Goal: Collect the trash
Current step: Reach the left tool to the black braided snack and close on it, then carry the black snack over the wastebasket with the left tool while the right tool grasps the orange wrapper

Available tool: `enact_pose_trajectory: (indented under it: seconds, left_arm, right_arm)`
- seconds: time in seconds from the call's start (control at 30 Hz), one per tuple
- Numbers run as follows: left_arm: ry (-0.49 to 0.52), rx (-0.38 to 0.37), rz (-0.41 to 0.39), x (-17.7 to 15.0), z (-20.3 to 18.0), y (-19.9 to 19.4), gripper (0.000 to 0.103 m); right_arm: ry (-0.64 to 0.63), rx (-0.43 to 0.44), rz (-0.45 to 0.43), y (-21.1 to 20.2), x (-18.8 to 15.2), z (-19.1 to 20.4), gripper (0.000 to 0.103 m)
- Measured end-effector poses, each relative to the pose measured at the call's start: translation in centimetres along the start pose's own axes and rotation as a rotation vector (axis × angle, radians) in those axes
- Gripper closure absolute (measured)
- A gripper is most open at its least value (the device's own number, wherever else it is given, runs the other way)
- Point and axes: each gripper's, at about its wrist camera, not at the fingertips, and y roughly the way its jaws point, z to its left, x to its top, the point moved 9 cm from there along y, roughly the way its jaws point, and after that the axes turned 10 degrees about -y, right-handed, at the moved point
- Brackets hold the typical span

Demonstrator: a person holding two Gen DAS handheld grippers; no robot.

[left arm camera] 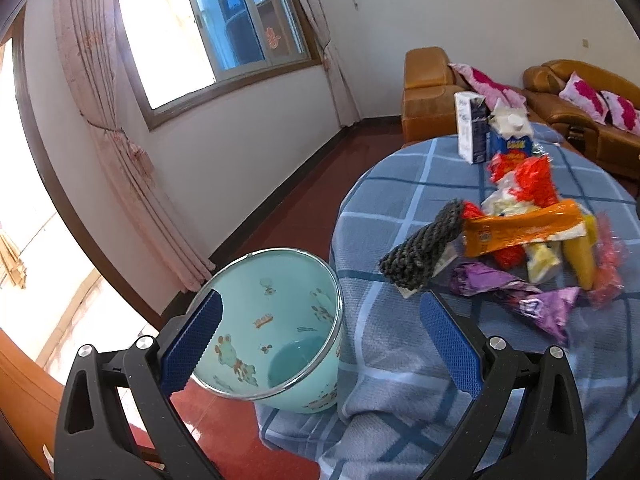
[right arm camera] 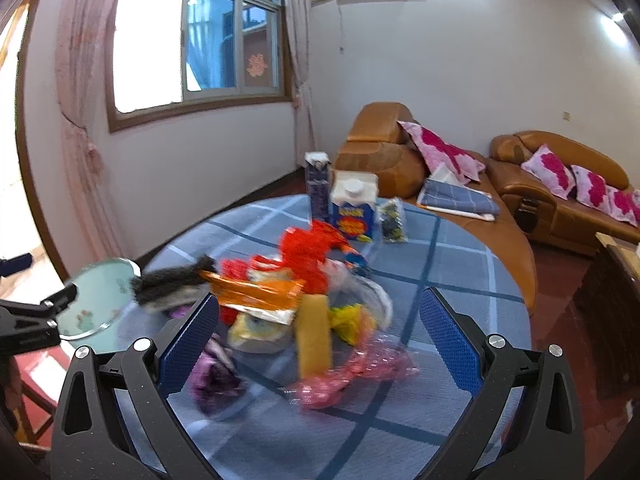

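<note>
The trash pile (right arm camera: 304, 308) lies in the middle of the counter (right arm camera: 440, 264), on a blue checked cloth: an orange wrapper (left arm camera: 520, 228), a purple wrapper (left arm camera: 532, 300), red netting (left arm camera: 528, 180), a pink bag (right arm camera: 352, 376), and a dark knitted piece (left arm camera: 424, 252) on the side nearest the bin (left arm camera: 276, 328). The bin, pale green and tilted, sits at the counter's edge just beside the pile. Behind the pile stand two cartons (right arm camera: 352, 208). The left gripper (left arm camera: 320, 344) has its jaws spread, one finger over the bin's rim. The right gripper (right arm camera: 320, 340) has its jaws spread around the pile.
</note>
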Motion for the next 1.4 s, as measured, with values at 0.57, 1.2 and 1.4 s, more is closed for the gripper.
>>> enact_pose_trajectory:
  seconds: [0.57,1.2,1.4]
  left_arm:
    - [-0.021,-0.108,0.141,-0.9,-6.3,9.1,0.077]
    - [0.047,-0.162,0.071,-0.6,-4.0,3.6,0.096]
    - [0.045,-0.143,0.122,-2.9,-1.2,3.7,0.096]
  right_arm:
    - [0.055,-0.043,0.055,4.5,-3.5,-3.3,0.005]
    - [-0.018,0.105,0.024,7.5,-0.4,1.1,0.022]
    - [-0.055,0.166,0.086,9.3,-0.9,2.6,0.04]
